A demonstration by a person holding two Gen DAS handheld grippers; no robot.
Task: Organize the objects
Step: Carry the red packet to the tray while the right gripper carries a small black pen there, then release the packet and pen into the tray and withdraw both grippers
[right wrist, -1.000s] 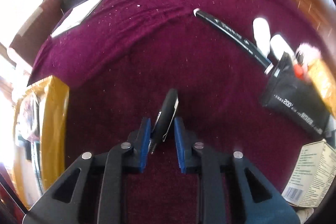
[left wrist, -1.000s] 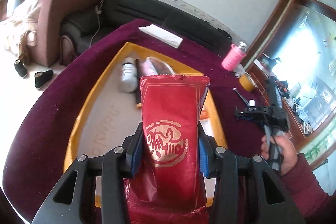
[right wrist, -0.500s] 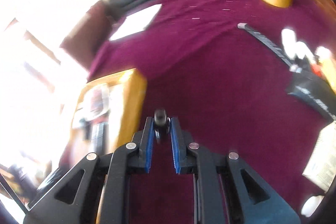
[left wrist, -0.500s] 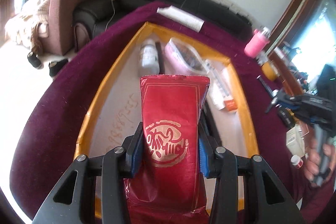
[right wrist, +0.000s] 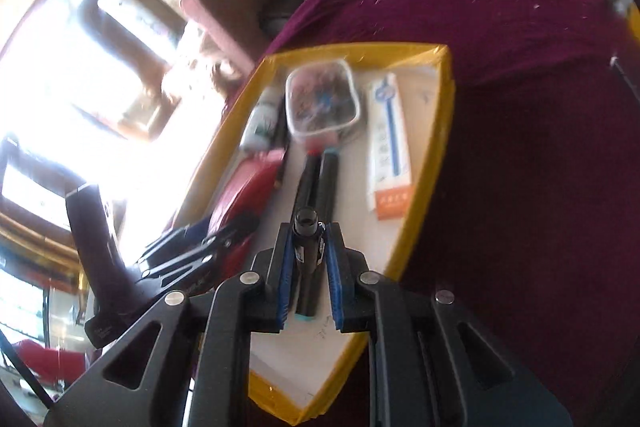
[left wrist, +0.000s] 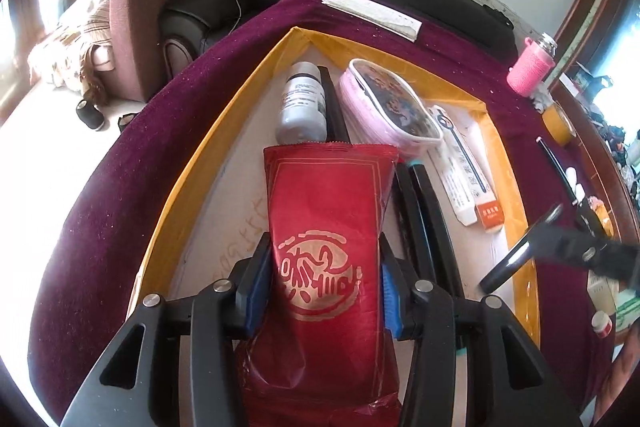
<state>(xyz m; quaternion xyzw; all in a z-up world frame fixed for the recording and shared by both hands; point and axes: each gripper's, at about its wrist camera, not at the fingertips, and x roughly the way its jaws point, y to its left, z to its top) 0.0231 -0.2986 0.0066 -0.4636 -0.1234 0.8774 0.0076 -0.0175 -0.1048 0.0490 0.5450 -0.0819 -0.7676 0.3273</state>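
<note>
The left hand-held gripper point(left wrist: 324, 291) pinches a red packet point(left wrist: 328, 227) between its blue pads point(left wrist: 256, 291), the packet standing up along the fingers, over the near end of a yellow-rimmed tray point(left wrist: 180, 195). Just beyond the packet's top edge lie a grey bottle point(left wrist: 302, 105) and a pink pouch point(left wrist: 388, 107), side by side with a black stick between them. To the right of the gripper two black pens point(left wrist: 428, 223) lie lengthwise in the tray, and further right a white box point(left wrist: 464, 171) with an orange end. The tray sits on a counter point(left wrist: 120, 163) covered in dark red cloth; at its far edge lies a folded white paper point(left wrist: 372, 13), and far right stands a pink bottle point(left wrist: 530, 73).

The right hand-held gripper point(right wrist: 306, 259) is clamped on a black pen point(right wrist: 306, 239), held above the tray point(right wrist: 436, 147) near its close end. Ahead of it are the two pens point(right wrist: 320, 179), then the pouch point(right wrist: 322, 103), with the white box point(right wrist: 390, 143) to the right and the red packet point(right wrist: 248, 187) to the left.
</note>
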